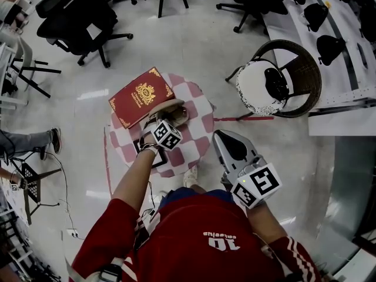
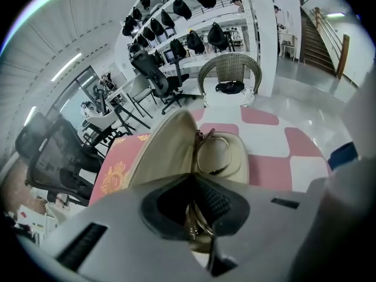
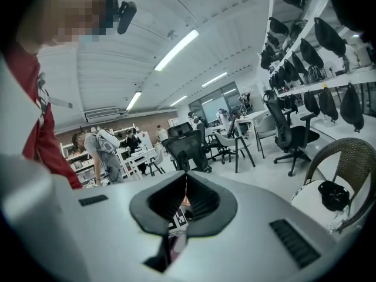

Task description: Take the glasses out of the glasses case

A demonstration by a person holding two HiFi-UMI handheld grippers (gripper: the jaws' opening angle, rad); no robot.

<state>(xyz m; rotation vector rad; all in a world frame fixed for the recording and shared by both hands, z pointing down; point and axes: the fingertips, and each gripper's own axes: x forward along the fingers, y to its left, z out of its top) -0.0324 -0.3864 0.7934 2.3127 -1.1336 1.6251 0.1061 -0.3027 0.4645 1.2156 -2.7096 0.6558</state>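
Observation:
On the checkered round table [image 1: 202, 135] a beige glasses case [image 1: 175, 111] lies open, its lid [image 2: 161, 151] raised. Gold wire-framed glasses [image 2: 213, 155] rest in the case's lower half, one lens showing. My left gripper [image 1: 157, 121] reaches over the near end of the case. In the left gripper view the left gripper [image 2: 192, 180] is shut on the glasses' thin metal arm, which runs down between the pads. My right gripper [image 1: 222, 136] hangs beside the table's right edge, shut with nothing in it; the right gripper view has the right gripper [image 3: 185, 180] pointing out into the room.
A red book with a gold crest [image 1: 140, 96] lies on the table's far left, touching the case. A wicker chair [image 1: 283, 75] with a white cushion stands to the right. Black office chairs [image 1: 82, 25] stand farther back. My own leg and shoe are under the table's near edge.

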